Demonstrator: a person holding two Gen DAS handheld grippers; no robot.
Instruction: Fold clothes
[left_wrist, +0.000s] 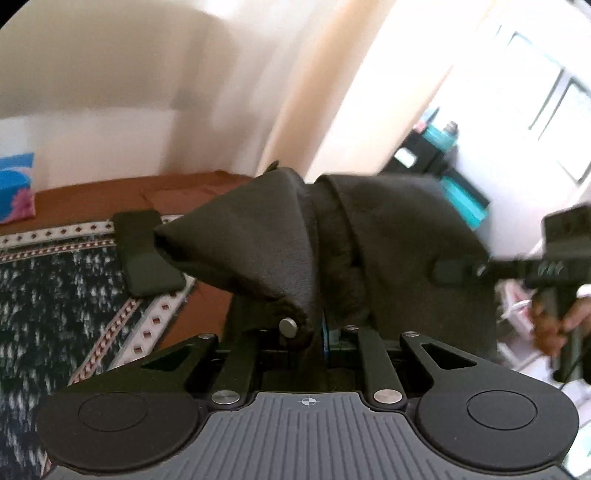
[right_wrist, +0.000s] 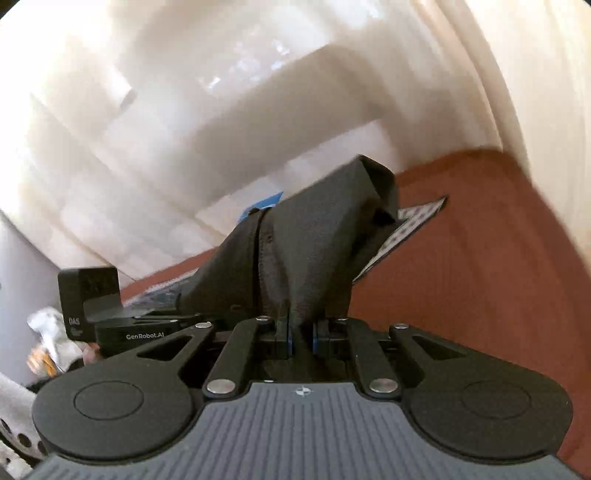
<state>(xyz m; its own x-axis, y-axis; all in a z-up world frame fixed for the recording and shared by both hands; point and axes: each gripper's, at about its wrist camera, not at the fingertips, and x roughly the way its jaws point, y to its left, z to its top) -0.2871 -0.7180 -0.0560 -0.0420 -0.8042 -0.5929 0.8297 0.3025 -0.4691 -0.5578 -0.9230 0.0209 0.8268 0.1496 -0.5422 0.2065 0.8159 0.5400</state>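
1. Closest to your left wrist camera is the left gripper (left_wrist: 317, 332), its fingers drawn together on a bunched fold of the dark garment (left_wrist: 280, 236), which rises out of the jaws and drapes forward, blocking most of the view ahead.
2. Your right gripper (right_wrist: 300, 338) is likewise pinched tight on the same dark garment (right_wrist: 314, 236); the cloth runs up from between the blue-edged pads in a ridge, with a stitched seam showing along its left side.
3. From the left view, the right gripper (left_wrist: 458, 271) shows at the far right, its tip pressed into the garment's edge, with your right hand (left_wrist: 554, 325) wrapped around the handle.
4. From the right view, the body of the left gripper (right_wrist: 110, 317) sits low at the left, just beside the hanging cloth.
5. Below the cloth lies a patterned mat (left_wrist: 48, 295) in dark blue and white with a bordered edge, resting on a reddish-brown surface (right_wrist: 480, 266).
6. A blue and pink cushion (left_wrist: 14, 188) sits at the far left, against the pale wall (left_wrist: 110, 92).
7. Both views are somewhat blurred.
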